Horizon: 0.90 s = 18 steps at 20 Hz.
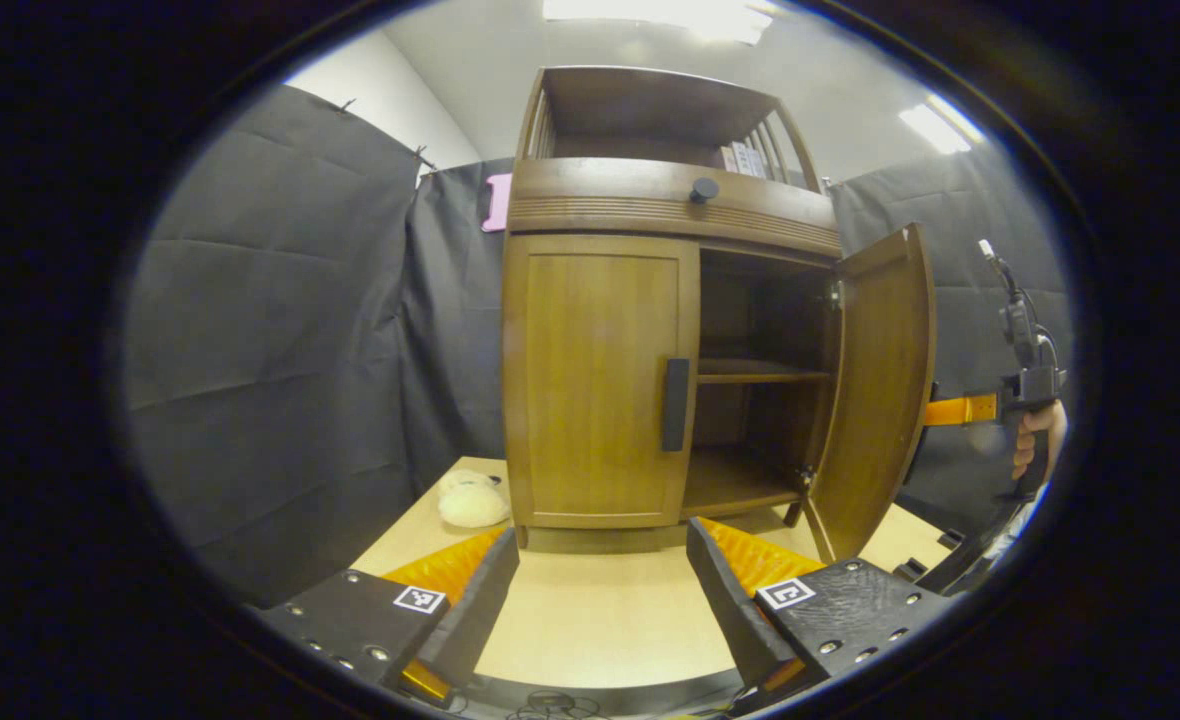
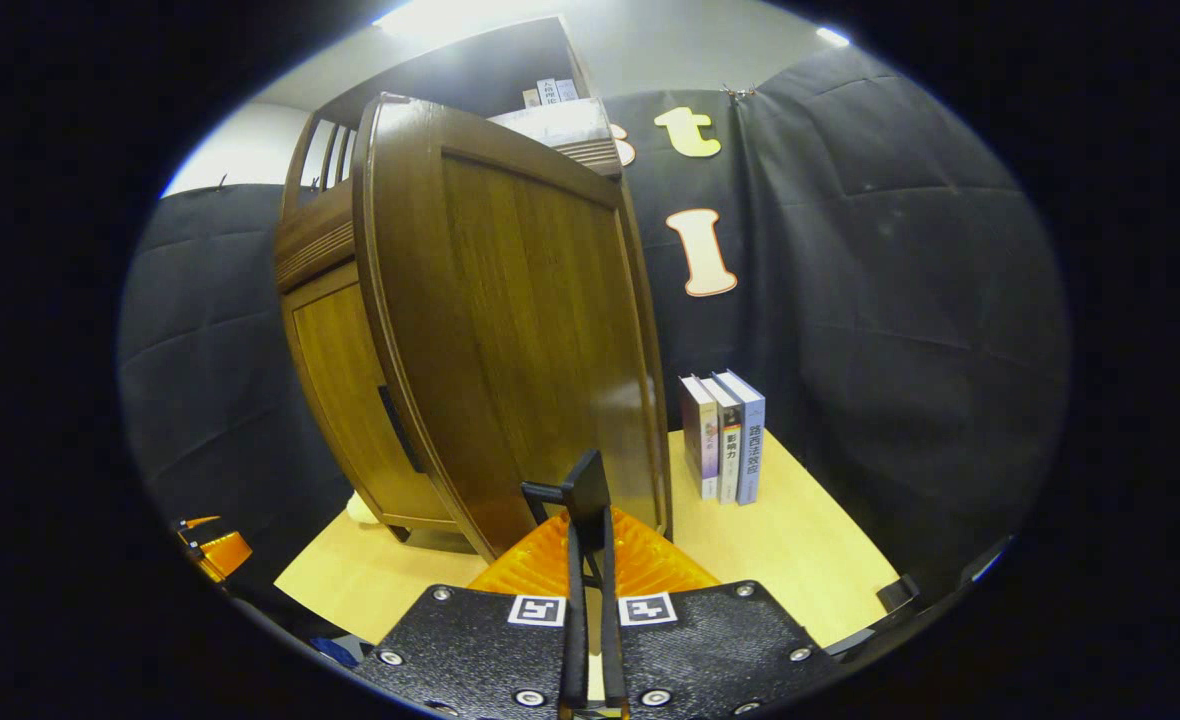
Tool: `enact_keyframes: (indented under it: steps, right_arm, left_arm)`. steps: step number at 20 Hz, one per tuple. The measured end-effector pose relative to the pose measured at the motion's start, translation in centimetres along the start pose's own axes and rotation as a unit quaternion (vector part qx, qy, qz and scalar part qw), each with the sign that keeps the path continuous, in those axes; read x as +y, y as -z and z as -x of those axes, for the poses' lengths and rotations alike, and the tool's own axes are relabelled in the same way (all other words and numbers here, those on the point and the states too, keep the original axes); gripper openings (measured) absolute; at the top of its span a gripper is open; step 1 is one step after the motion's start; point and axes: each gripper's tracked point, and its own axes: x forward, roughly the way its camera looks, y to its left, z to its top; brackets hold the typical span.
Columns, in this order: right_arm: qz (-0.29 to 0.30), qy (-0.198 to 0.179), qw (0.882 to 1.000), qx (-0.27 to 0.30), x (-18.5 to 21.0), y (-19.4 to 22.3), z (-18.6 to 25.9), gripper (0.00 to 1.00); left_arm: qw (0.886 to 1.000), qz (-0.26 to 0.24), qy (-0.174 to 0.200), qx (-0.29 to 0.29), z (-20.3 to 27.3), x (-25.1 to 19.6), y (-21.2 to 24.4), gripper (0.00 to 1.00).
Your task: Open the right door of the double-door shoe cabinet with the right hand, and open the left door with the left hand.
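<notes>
The wooden shoe cabinet (image 1: pixel 650 205) stands on the table in the left gripper view. Its left door (image 1: pixel 600 390) is closed, with a dark vertical handle (image 1: pixel 675 404) at its inner edge. The right door (image 1: pixel 875 390) is swung out wide, baring the shelves inside. My left gripper (image 1: pixel 602 540) is open, low in front of the cabinet and apart from it. In the right gripper view the right door (image 2: pixel 520 330) looms close, and my right gripper (image 2: pixel 590 520) is shut on its dark handle (image 2: pixel 582 485). The right gripper (image 1: pixel 960 410), held by a hand, reaches behind that door's edge.
A white soft object (image 1: pixel 472 500) lies on the light wooden table (image 1: pixel 590 620) left of the cabinet. Three books (image 2: pixel 722 435) stand upright on the table beyond the open door. A drawer with a round knob (image 1: pixel 703 189) sits above the doors. Black cloth walls surround the booth.
</notes>
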Motion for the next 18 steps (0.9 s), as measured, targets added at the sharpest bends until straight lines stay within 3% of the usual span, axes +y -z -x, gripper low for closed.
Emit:
enact_keyframes:
  steps: [2,6,7,8,10,11,18]
  right_arm:
    - [0.007,-0.009,1.000,-0.004,-0.8,0.1,0.1,0.05]
    - [0.012,-0.018,1.000,-0.007,-3.6,-0.2,0.6,0.05]
    - [0.013,-0.022,1.000,-0.007,-4.2,-0.1,0.7,0.05]
    - [0.013,-0.026,1.000,-0.007,-5.1,-0.3,0.9,0.04]
    - [0.008,-0.039,0.999,-0.003,-6.1,-0.6,0.6,0.05]
    - [0.000,-0.046,0.999,0.002,-6.5,-0.6,0.7,0.05]
    - [-0.010,-0.095,0.995,0.006,-10.7,-1.8,0.3,0.05]
  left_arm:
    - [1.000,-0.006,0.013,0.006,-0.3,-1.3,0.1,1.00]
    - [0.999,-0.018,0.035,-0.008,-1.3,-4.0,-1.2,0.96]
    - [0.999,-0.018,0.029,-0.007,-1.4,-4.6,-1.3,0.88]
    - [1.000,-0.015,0.018,-0.009,-1.6,-5.2,-1.5,1.00]
    - [1.000,-0.011,-0.002,-0.012,-1.7,-6.8,-2.2,0.89]
    - [1.000,-0.012,-0.016,-0.009,-1.5,-7.5,-2.5,1.00]
    - [0.998,-0.038,-0.040,-0.011,0.9,-15.9,-4.9,1.00]
